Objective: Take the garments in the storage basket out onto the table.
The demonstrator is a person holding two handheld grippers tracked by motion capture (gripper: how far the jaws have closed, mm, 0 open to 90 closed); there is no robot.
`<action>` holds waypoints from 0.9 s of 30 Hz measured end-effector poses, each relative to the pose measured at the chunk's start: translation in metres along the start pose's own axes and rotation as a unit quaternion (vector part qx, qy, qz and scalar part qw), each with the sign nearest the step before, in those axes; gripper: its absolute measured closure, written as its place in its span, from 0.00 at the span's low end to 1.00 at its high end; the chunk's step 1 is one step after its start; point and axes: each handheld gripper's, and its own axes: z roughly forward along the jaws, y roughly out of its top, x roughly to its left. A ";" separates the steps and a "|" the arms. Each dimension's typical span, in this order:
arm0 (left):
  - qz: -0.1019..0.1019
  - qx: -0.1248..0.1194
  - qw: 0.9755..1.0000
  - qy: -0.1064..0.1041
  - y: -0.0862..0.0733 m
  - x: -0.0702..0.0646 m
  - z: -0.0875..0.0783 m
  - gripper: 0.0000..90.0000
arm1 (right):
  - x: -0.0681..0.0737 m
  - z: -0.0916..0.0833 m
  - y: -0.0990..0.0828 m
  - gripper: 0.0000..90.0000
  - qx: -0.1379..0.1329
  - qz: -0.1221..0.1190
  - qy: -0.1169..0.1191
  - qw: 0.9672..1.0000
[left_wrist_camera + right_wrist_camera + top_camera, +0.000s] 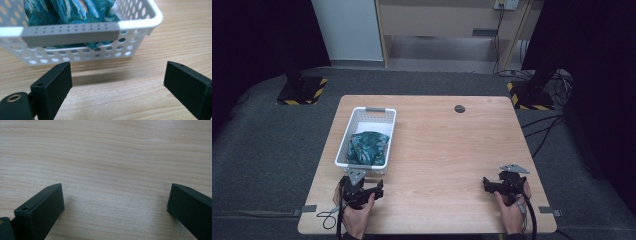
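Wood covers the bench (442, 150), and a white basket (384, 117) sits on its left side with a leafy green cloth (368, 148) inside. Just in front of the left hand-held gripper (117, 80), its long side runs away. Both the left and the right hand-held gripper (115, 205) are spread wide, holding nothing.

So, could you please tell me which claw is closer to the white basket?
The left claw, just before the basket with the cloth; the right claw sits far across the table.
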 end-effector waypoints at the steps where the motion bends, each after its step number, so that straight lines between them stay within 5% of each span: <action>1: -0.001 0.000 1.000 -0.004 0.001 0.000 -0.001 0.07 | 0.000 0.000 0.000 0.01 0.000 0.000 0.000 1.000; 8: -0.010 -0.007 1.000 -0.025 0.012 0.002 -0.010 0.07 | 0.000 0.000 0.000 0.01 0.000 0.000 0.000 1.000; 27: -0.013 -0.019 0.999 -0.030 0.050 0.020 -0.018 0.07 | 0.000 0.000 0.000 0.01 0.000 0.000 0.000 1.000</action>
